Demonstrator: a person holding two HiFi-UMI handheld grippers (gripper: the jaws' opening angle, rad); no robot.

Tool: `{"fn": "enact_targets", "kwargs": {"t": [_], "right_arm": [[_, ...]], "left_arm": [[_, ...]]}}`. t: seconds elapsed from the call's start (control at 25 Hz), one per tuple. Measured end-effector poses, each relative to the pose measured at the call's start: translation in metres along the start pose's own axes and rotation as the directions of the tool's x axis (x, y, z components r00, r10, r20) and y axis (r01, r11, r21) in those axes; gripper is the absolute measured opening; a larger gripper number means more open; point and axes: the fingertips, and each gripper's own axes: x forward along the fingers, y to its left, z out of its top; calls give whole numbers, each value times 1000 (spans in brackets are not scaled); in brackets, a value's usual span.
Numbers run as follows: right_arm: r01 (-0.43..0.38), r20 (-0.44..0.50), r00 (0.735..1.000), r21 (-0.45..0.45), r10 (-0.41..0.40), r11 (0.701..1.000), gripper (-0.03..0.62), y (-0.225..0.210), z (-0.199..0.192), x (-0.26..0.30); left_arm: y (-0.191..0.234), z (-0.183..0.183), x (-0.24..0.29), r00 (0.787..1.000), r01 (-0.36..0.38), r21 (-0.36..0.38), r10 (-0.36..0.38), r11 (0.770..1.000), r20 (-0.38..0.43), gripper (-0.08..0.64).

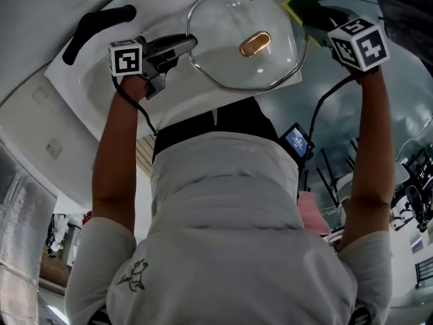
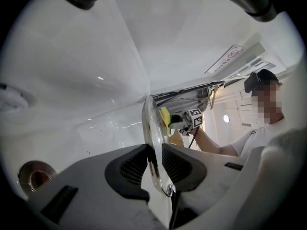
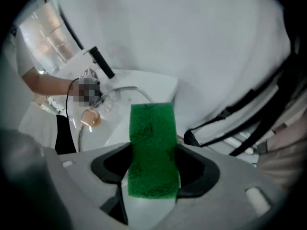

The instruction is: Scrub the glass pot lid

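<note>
Clamping the rim of the lid (image 1: pixel 226 59) from the left side of the head view, the left gripper (image 1: pixel 191 42) stands about half closed; in its own view the two dark pads (image 2: pixel 132 169) press on either face of the glass edge, which runs up between them as a thin, curved line; nothing else sits between the jaws.

Across from it the right gripper (image 3: pixel 153 169) is clenched on a sponge (image 3: pixel 152 150) — its green scouring face fills the gap between the jaws and sticks out well past the fingertips; both pads bear on the sponge's sides. From the head view the sponge shows a yellow side at the lid's upper right rim, just beside the glass; whether it touches the lid I cannot tell. Seen from the left gripper view the same sponge and the right gripper's marker cube (image 2: pixel 195 116) sit close to the lid's far face.

The lid itself is clear glass with a metal rim and a copper-coloured knob (image 1: pixel 255 44) at its centre; it is held over a white sink (image 1: pixel 74 87), its broad face turned toward the head camera — the left gripper has it by the rim nearest that hand, and whether it also rests on the sink is not clear. A black tap lever (image 1: pixel 98 26) lies on the sink's edge, apart from the lid and beyond the left gripper.
</note>
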Motion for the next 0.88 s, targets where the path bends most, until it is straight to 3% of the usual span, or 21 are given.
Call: {"fn": "enact_targets", "kwargs": {"t": [0.12, 0.24, 0.36, 0.44, 0.6, 0.88], "right_arm": [[-19, 63, 997, -230, 34, 973, 287, 27, 61, 2], [-30, 64, 996, -474, 69, 880, 288, 60, 112, 16], [-57, 13, 997, -609, 82, 791, 288, 79, 130, 35], [-70, -11, 997, -636, 82, 768, 288, 82, 126, 41], [-57, 13, 997, -596, 81, 801, 287, 77, 106, 33], [-4, 44, 999, -495, 30, 869, 288, 67, 50, 16]], "left_arm": [[-4, 2, 0, 1000, -22, -4, 22, 1000, 9, 95], [-3, 2, -1, 999, -30, -10, 30, 1000, 21, 97], [-1, 4, -2, 998, -40, -2, 41, 999, 48, 97], [-1, 5, -2, 997, -43, 1, 43, 999, 62, 97], [0, 4, -4, 996, -64, 4, 64, 998, 62, 97], [-1, 1, -3, 996, -35, -41, 39, 999, 78, 97]]}}
